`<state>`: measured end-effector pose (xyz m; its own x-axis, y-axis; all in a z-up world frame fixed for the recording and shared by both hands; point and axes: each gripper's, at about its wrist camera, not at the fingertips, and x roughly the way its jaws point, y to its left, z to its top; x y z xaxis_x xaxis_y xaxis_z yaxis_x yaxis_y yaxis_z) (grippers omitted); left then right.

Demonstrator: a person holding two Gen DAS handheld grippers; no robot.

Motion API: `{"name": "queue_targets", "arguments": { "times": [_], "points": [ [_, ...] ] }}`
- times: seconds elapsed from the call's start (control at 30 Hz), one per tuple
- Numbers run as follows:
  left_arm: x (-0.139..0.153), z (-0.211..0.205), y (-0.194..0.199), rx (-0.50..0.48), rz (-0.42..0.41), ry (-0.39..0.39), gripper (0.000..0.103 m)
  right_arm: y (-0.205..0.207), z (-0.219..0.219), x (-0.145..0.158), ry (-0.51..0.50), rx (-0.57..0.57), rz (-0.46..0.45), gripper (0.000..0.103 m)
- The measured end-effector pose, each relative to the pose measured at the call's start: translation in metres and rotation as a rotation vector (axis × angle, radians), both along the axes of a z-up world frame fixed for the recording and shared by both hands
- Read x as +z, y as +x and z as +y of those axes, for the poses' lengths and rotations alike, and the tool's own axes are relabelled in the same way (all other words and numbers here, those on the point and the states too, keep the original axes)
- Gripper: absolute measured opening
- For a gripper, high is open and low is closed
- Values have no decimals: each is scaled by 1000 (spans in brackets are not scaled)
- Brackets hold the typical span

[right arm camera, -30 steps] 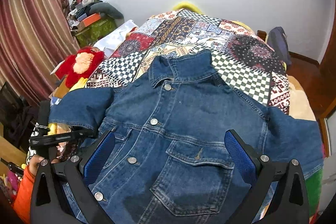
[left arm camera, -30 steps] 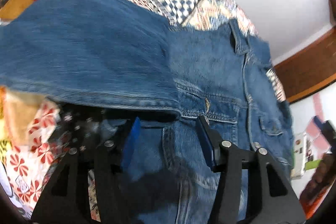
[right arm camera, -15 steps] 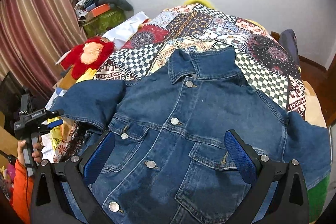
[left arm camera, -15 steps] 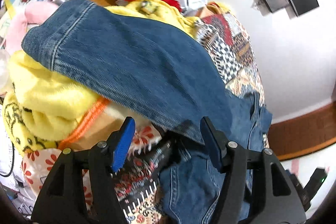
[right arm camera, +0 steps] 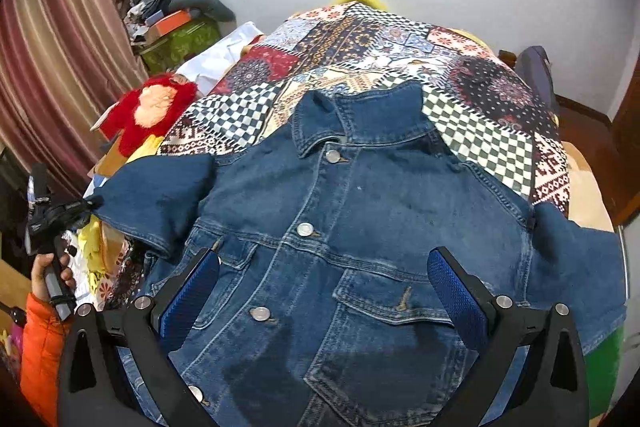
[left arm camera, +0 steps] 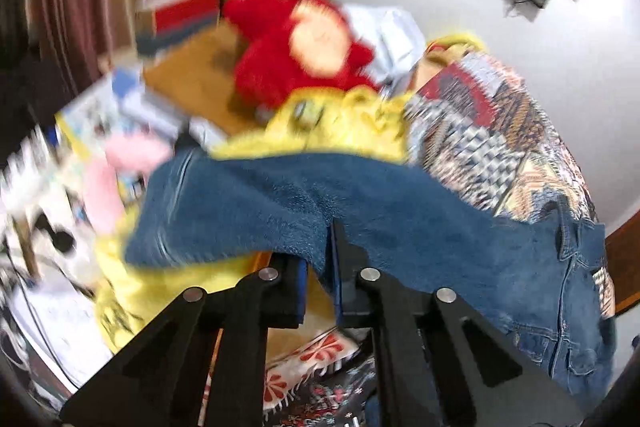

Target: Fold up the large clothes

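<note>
1. Left wrist view, blurred: the left gripper point(left arm camera: 320, 267), at lower centre, has its black jaws pinched together on the lower hem edge of a dark blue denim jacket sleeve point(left arm camera: 280, 211). The sleeve stretches across the middle of the frame, lying over a yellow fleece blanket point(left arm camera: 344, 123). A red plush toy point(left arm camera: 296, 47) sits above it.

2. Right wrist view: the whole blue denim jacket point(right arm camera: 360, 235) lies face up and buttoned on a patchwork quilt point(right arm camera: 400, 51), collar toward the top, sleeves spread to the left and right edges. The right gripper point(right arm camera: 324, 291) hovers at the bottom with blue-padded jaws wide apart, holding nothing.

3. Handling, as a judgement: the denim looks thick, fairly heavy and stiff at the seams yet still floppy. It should not slip. Cuffs, hems and shoulder seams offer the firmest places to grasp.

4. Appearance: mid-wash indigo, silver metal buttons, two flap chest pockets, pale stitching.
</note>
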<state>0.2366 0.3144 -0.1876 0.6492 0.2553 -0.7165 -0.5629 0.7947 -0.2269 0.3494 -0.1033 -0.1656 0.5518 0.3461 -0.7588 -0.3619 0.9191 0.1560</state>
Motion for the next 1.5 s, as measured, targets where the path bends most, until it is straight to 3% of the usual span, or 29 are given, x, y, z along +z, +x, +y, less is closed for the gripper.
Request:
{"name": "queue_targets", "arguments": {
  "times": [0.17,0.3,0.47,0.6,0.77,0.93,1.0,1.07,1.13,1.2,1.37,1.5],
  "points": [
    [63,-42,8,-131,-132,77,8,5,-19,1,30,-29,-1,103],
    [108,-102,29,-300,-206,139,7,6,-38,2,64,-54,-4,103],
    [124,-181,65,-495,-232,139,6,5,-65,4,96,-94,-8,103],
    [99,-247,95,-651,-148,100,6,6,-88,6,109,-123,-17,103],
    [24,-321,119,-835,87,38,6,8,-113,3,115,-163,4,103],
    [-25,-367,108,-951,241,36,7,10,-128,-5,100,-189,23,103],
    [-33,-375,100,-975,279,64,8,11,-131,-9,87,-192,35,103],
    [-34,-376,94,-988,301,59,18,13,-130,-12,81,-190,46,103],
    [-30,-367,88,-994,289,18,45,14,-124,-13,77,-179,53,103],
    [-21,-357,80,-975,259,11,62,14,-115,-10,72,-160,42,103],
    [11,-313,50,-903,147,50,64,17,-82,3,73,-105,14,103],
    [21,-267,42,-790,100,90,78,19,-47,7,46,-40,1,103]
  ]
}}
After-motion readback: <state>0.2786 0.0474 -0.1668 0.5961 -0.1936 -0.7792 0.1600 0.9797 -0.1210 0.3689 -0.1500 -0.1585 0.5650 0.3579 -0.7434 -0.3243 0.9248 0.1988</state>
